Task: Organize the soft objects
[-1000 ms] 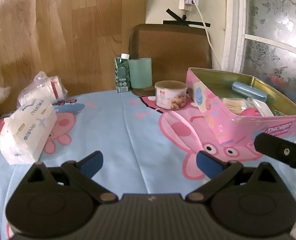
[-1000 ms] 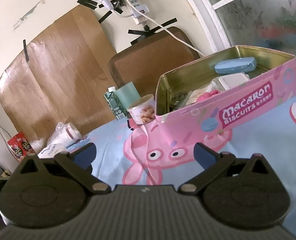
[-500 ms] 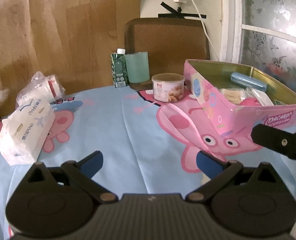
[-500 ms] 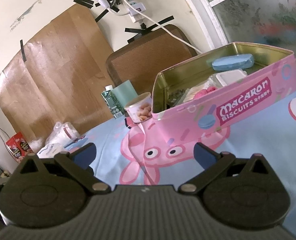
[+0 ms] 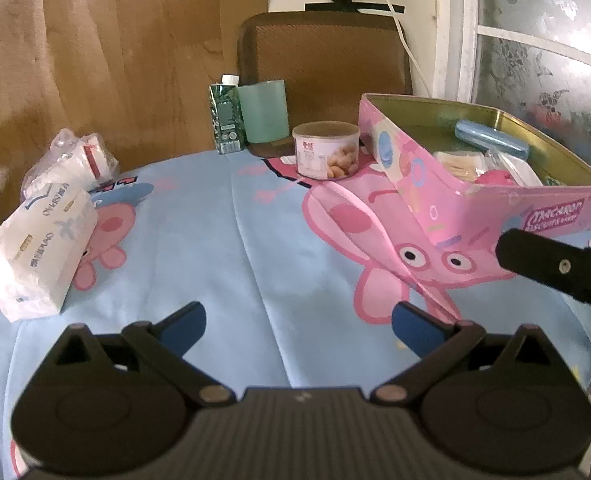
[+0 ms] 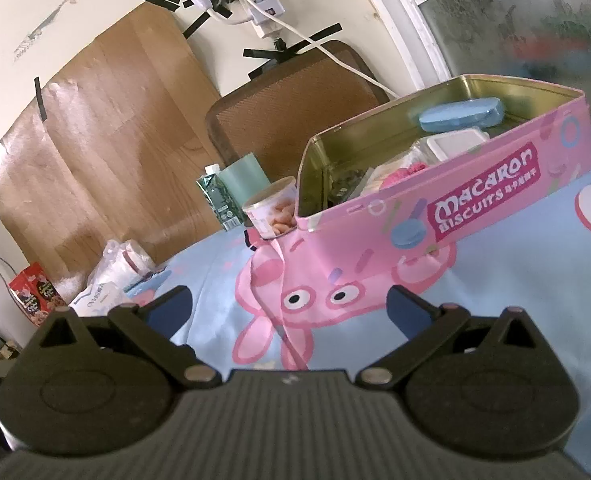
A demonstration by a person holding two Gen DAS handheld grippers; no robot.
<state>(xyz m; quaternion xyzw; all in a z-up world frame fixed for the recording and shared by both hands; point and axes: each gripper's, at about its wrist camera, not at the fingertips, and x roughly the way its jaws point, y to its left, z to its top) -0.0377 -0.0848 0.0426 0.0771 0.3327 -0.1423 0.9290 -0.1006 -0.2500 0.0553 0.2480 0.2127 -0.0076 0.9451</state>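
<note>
A white tissue pack [image 5: 41, 254] lies at the table's left, with a clear bag of white soft items [image 5: 69, 162] behind it. Both also show in the right wrist view, the pack [image 6: 97, 298] and the bag [image 6: 121, 264]. A pink open biscuit tin [image 5: 447, 204] stands at the right, holding a blue case [image 5: 491, 138], a pink soft item [image 5: 495, 178] and packets; it also shows in the right wrist view [image 6: 475, 200]. My left gripper [image 5: 297, 322] is open and empty above the cloth. My right gripper [image 6: 289, 304] is open and empty, in front of the tin.
A nut can [image 5: 326, 150], a green carton [image 5: 225, 118] and a teal cup [image 5: 264, 111] stand at the back by a brown chair back [image 5: 323, 52]. A red box [image 6: 35, 292] sits far left. The right gripper's finger [image 5: 555, 268] crosses the left wrist view at right.
Both grippers have pulled back and risen a little from the tin; the scene sits lower and farther in both views. Both stay open and empty.
</note>
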